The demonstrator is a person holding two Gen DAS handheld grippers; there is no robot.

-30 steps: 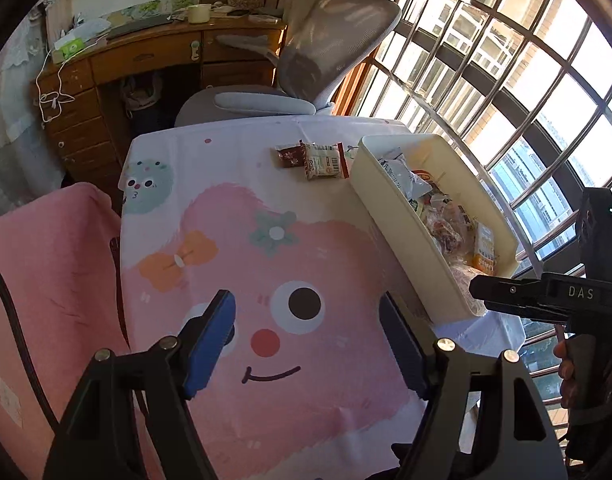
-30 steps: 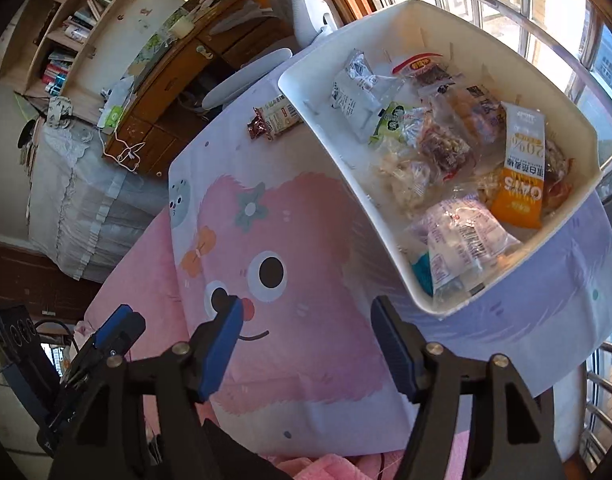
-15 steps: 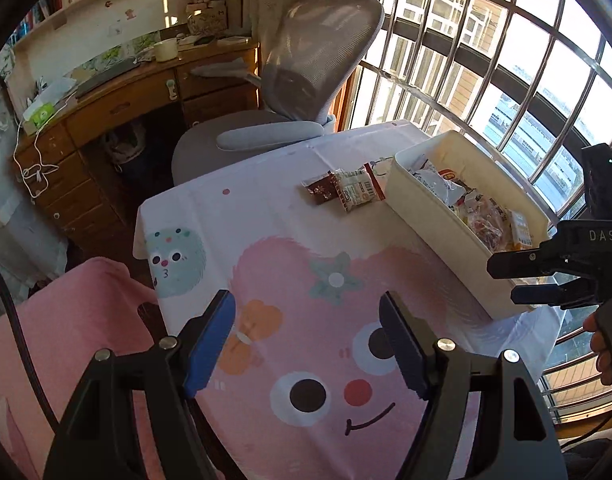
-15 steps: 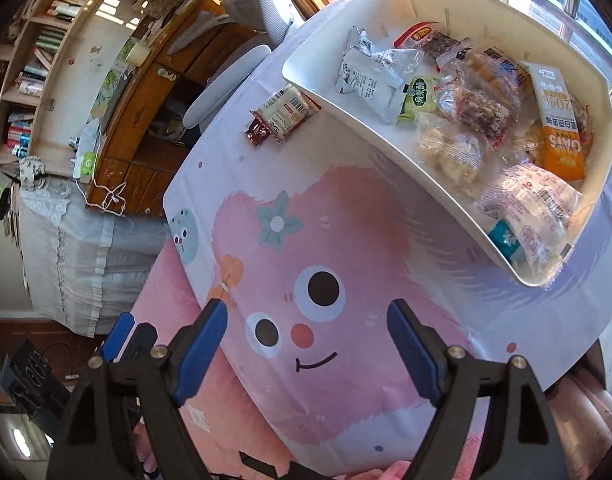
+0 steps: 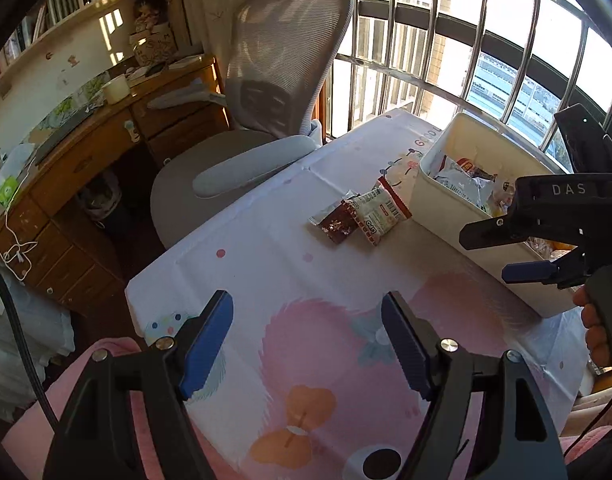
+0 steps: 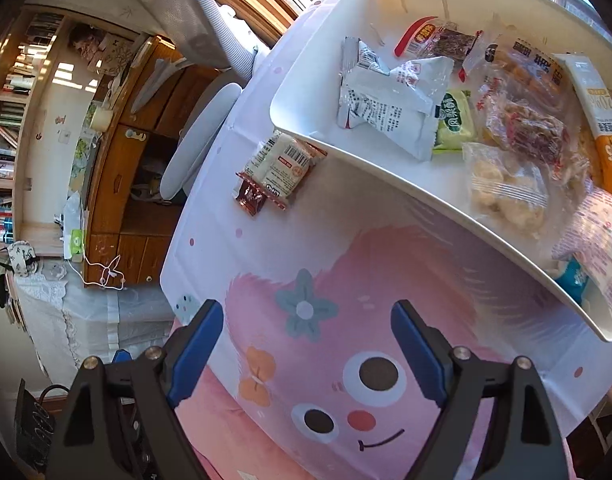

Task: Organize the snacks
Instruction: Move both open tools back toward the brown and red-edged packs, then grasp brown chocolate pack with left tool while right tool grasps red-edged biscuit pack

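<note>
Sunlight pours through the barred window behind a table spread with a pink cartoon-face cloth. Both tools hang above it with their jaws spread wide and nothing between them: the left gripper and the right gripper. Ahead of the left jaws and a little to their right lie two loose packets, touching: a small dark red-brown snack packet and a white packet with a barcode, overlapping it and lying just beside the wall of a cream plastic bin. From the right gripper's side, that bin lies ahead and right of the jaws, crowded with wrapped snacks, among them a crumpled white bag and an orange oats pack. Beyond the table stands a grey mesh office chair before a wooden desk.
</note>
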